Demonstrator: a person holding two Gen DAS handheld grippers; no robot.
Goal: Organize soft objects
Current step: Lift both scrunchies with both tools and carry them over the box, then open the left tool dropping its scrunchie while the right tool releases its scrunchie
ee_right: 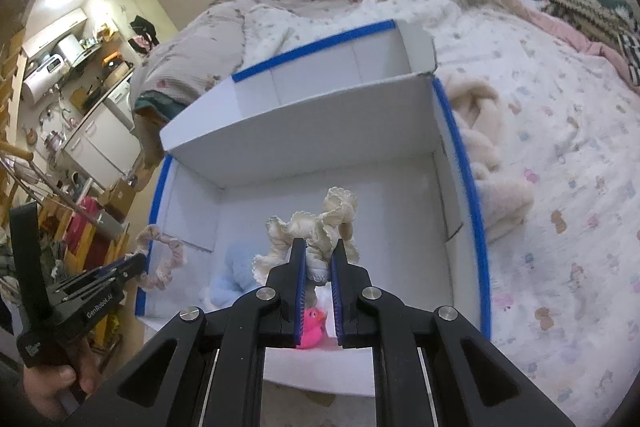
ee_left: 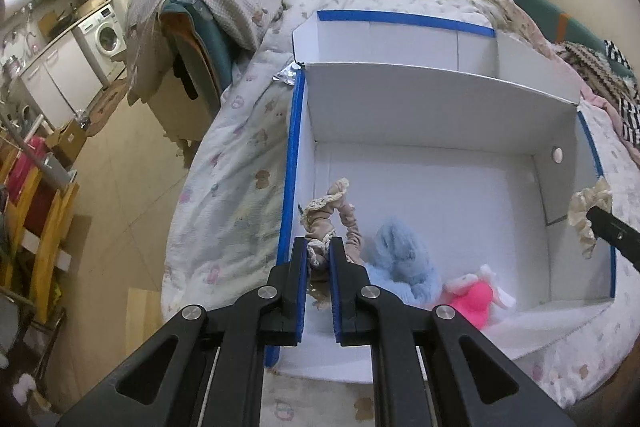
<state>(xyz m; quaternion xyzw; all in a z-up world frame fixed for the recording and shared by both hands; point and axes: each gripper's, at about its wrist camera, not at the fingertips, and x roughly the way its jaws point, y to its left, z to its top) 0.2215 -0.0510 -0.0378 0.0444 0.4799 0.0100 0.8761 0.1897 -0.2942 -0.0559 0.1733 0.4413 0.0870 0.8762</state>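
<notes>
The left gripper [ee_left: 319,251] has its fingers [ee_left: 298,267] closed on a beige scrunchie with lace trim [ee_left: 328,215], which sticks up and forward from between the pads, its loop hanging over the near left corner of the white box with blue-taped edges [ee_left: 294,155]. The right gripper [ee_right: 319,251] likewise clamps a cream ruffled scrunchie [ee_right: 320,223], whose frills bunch above and to both sides of its fingertips [ee_right: 339,259]. Both scrunchies are held above the open front compartment of the box, which rests on a bed with a printed quilt [ee_left: 240,163]. Just right of the left fingers, on the box floor, lies a light blue plush toy [ee_left: 400,259], and further right of it a bright pink plush with white parts [ee_left: 476,295]; from the right wrist view the pink plush shows below and between the right fingers, with the blue one to their left. A white divider wall [ee_left: 420,107] stands ahead of both pairs of fingers, with a second compartment behind it. To the right of the right fingers, outside the box and touching its wall, a pale fluffy blanket [ee_right: 488,155] lies on the bed. The person's hand [ee_right: 52,383] grips the left tool's handle at the lower left of the right wrist view.
</notes>
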